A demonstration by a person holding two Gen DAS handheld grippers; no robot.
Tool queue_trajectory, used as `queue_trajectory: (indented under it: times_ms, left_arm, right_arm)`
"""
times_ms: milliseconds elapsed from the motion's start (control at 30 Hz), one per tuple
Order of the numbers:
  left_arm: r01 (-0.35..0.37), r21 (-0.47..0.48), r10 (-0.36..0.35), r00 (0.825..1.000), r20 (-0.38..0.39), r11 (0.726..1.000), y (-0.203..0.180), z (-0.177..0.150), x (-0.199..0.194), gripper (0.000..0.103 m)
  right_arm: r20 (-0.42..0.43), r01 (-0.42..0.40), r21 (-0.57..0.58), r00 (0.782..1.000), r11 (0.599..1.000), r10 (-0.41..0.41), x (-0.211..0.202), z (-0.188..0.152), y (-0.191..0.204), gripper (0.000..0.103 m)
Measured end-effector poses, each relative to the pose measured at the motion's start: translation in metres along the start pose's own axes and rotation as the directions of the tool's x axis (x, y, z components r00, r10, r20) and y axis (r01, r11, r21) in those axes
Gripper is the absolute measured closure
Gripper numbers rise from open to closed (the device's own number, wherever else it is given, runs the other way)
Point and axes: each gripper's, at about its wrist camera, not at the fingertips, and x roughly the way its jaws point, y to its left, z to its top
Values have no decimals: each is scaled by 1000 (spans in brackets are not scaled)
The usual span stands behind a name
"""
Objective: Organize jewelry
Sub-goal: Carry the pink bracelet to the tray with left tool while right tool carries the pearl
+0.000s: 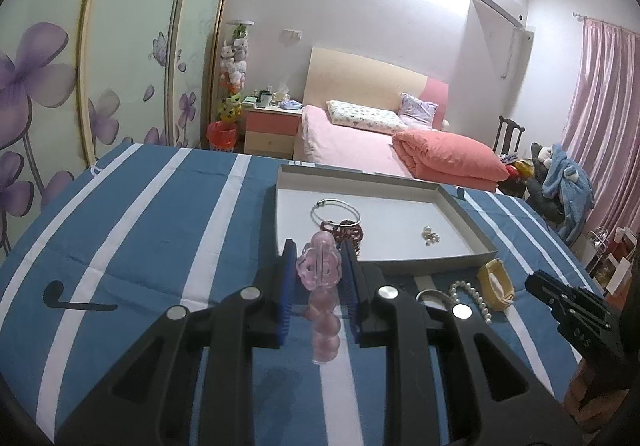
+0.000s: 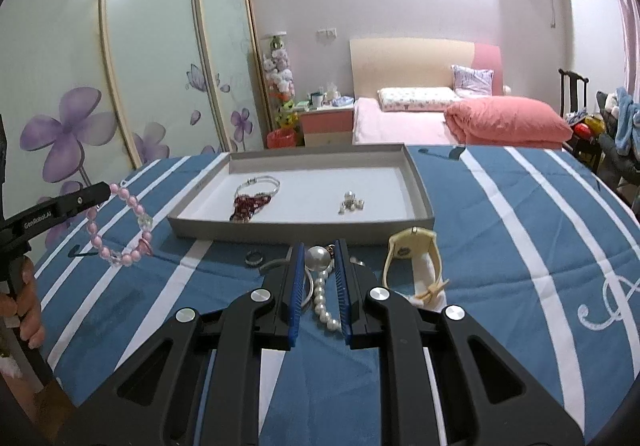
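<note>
Risk: both loads can slip. Left hand-held gripper [image 1: 318, 278] pinches pink bead bracelet [image 1: 320, 286], dangling above worktop's [image 2: 500, 246] left side. Right hand-held gripper [image 2: 318, 266] pinches pearl strand [image 2: 324, 298] near tray's [image 2: 300, 232] front edge; trailing pearls could snag that wall.

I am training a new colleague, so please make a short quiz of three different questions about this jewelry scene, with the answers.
1. True or false: the left tool holds a pink bead bracelet.
2. Multiple choice: what is between the pads of the right tool? A) a big pearl on a pearl strand B) the yellow watch C) a ring
3. Short answer: name one thing already lying in the grey tray.

Key:
1. True.
2. A, the pearl strand; the yellow watch lies on the striped cloth beside it.
3. The silver bangle, the dark red beads or the small earrings.
</note>
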Motion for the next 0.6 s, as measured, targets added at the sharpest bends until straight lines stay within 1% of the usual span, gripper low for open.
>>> queue_trajectory:
  times_ms: [267,600]
  left_arm:
    - [14,10,-14,1000,25,1000,-10,4,-3,80]
    - [37,20,-38,998,56,999,-26,10,-3,80]
  right_arm:
    - [73,24,-20,997,1000,-22,-5,15,1,87]
    - [137,19,-6,990,1000,-18,-2,30,-2,87]
